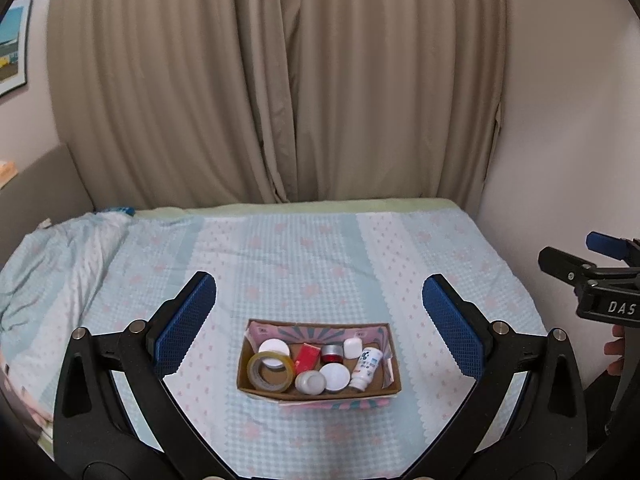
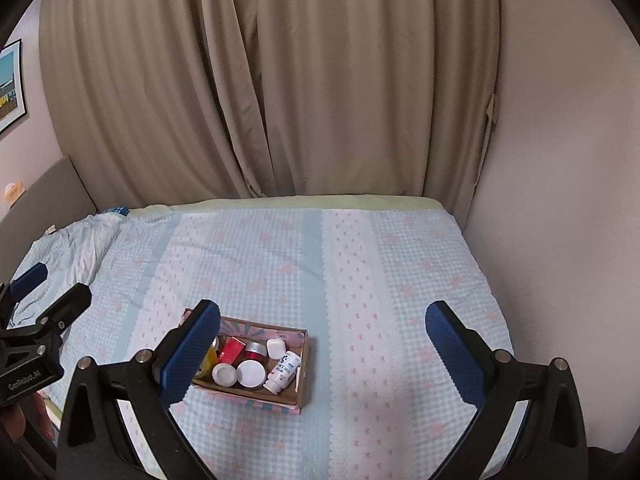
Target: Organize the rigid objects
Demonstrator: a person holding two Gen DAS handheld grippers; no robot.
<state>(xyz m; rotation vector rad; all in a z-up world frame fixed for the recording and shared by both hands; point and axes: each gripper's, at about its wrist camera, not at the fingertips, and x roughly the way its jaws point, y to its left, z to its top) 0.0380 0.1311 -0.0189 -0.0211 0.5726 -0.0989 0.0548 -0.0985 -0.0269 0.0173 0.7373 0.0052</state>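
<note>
A shallow cardboard box (image 1: 390, 366) (image 2: 303, 360) sits on the bed. In it lie a tape roll (image 1: 269, 372), a red box (image 1: 307, 357) (image 2: 232, 350), a red jar with silver lid (image 1: 332, 353) (image 2: 255, 351), white round lids (image 1: 334, 377) (image 2: 251, 373), a small white case (image 1: 352, 347) (image 2: 275, 348) and a white bottle (image 1: 366, 368) (image 2: 283, 372). My left gripper (image 1: 319, 300) is open and empty, held above and before the box. My right gripper (image 2: 322, 326) is open and empty, right of the box; it also shows in the left wrist view (image 1: 576, 256).
The bed is covered by a light blue checked sheet (image 1: 304, 248) (image 2: 400, 264). A crumpled blanket (image 1: 60, 256) lies at the left. Beige curtains (image 1: 280, 80) hang behind the bed, and a wall (image 2: 560, 160) stands at the right.
</note>
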